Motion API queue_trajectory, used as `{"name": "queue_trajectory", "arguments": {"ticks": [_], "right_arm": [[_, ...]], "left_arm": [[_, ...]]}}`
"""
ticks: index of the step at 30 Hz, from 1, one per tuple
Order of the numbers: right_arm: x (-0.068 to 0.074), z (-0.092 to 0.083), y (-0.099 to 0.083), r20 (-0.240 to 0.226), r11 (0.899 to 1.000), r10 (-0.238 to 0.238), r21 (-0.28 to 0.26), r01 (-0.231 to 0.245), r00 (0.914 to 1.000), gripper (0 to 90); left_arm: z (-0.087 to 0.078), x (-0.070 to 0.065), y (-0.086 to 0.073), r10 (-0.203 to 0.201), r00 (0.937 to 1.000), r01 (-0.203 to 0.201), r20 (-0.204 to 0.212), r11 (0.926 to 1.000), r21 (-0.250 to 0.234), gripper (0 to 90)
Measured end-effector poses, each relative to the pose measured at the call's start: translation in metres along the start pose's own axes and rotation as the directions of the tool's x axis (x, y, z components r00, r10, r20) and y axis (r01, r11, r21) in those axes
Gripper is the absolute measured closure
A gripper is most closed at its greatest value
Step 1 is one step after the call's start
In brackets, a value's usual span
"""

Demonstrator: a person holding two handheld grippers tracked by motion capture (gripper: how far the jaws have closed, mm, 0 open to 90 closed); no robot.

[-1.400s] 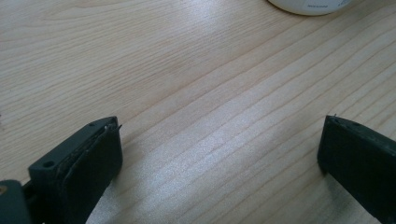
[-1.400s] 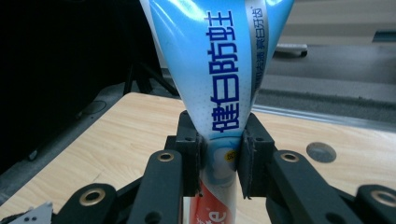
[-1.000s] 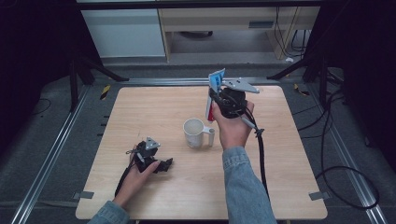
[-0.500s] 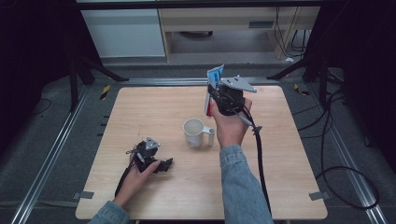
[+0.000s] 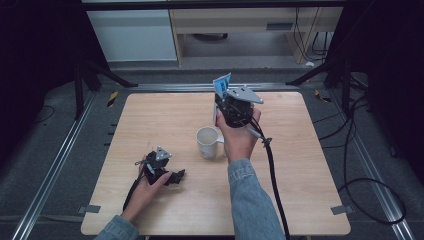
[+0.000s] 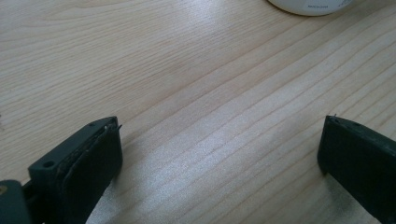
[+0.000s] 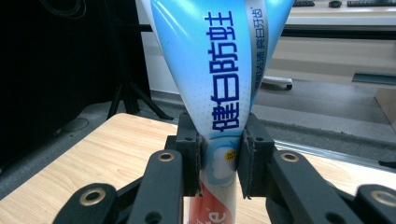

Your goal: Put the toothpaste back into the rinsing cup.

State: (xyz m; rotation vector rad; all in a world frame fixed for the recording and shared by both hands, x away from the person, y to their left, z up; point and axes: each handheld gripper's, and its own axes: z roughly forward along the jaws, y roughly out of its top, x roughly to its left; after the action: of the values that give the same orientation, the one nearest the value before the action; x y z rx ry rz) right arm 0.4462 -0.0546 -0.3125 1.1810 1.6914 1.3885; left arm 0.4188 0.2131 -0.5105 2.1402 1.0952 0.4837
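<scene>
tube: a blue-and-white toothpaste tube [image 7: 224, 74] with a red lower part, standing upright in the middle of the right gripper view; in the high view its flat crimped end [image 5: 222, 84] sticks up at upper centre of the frame, above the far part of the bench.
tube grip: the right gripper [image 7: 219, 154] is clamped on the tube's lower body, one pad on each side, and the tube is pinched narrow there.
change: next to none; against the two earlier high views the tube is at about the same spot and at the same upright tilt, and the clamp is unchanged.
mug: a white mug [image 5: 207, 141] stands open side up at centre frame, just in front of the right hand and below the tube; it looks empty from above.
meaning: I judge this a pause in the carry, with the tube lifted clear and not yet brought over the mug; the likely next step is to move it back over the mouth and lower it in.
risk: the soft tube could bend or slip in a pinch so near one end.
left gripper: the left gripper [image 5: 161, 169] rests low on the bench at lower left, jaws wide apart and nothing between them, as in the earlier views.
bench: pale wood bench [image 6: 196, 93], bare under the left jaws; the mug's base [image 6: 310, 5] shows at the top edge of that view.
</scene>
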Motion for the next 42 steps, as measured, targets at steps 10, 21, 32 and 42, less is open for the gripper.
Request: {"name": "queue_trajectory", "arguments": {"ticks": [10, 21, 32, 42], "right_arm": [[0.015, 0.003, -0.007, -0.012, 1.000, -0.025, 0.006, 0.025, 0.9996, 72.9], [0.024, 0.014, -0.026, -0.036, 0.998, -0.034, 0.042, 0.035, 0.9988, 73.0], [0.025, 0.025, -0.043, -0.047, 0.997, -0.024, 0.074, 0.028, 0.9986, 72.9], [0.028, 0.033, -0.058, -0.051, 0.996, -0.014, 0.086, 0.018, 0.9986, 73.0]], "left_arm": [[0.000, 0.000, 0.000, 0.000, 1.0000, 0.000, -0.001, 1.0000, 0.000, 0.0], [0.000, 0.000, 0.000, -0.001, 1.0000, 0.001, -0.001, 1.0000, -0.002, 0.0], [0.000, 0.000, 0.000, -0.003, 1.0000, 0.003, -0.002, 1.0000, -0.004, 0.0], [0.000, 0.000, 0.000, 0.000, 1.0000, 0.000, -0.001, 1.0000, -0.001, 0.0]]}}
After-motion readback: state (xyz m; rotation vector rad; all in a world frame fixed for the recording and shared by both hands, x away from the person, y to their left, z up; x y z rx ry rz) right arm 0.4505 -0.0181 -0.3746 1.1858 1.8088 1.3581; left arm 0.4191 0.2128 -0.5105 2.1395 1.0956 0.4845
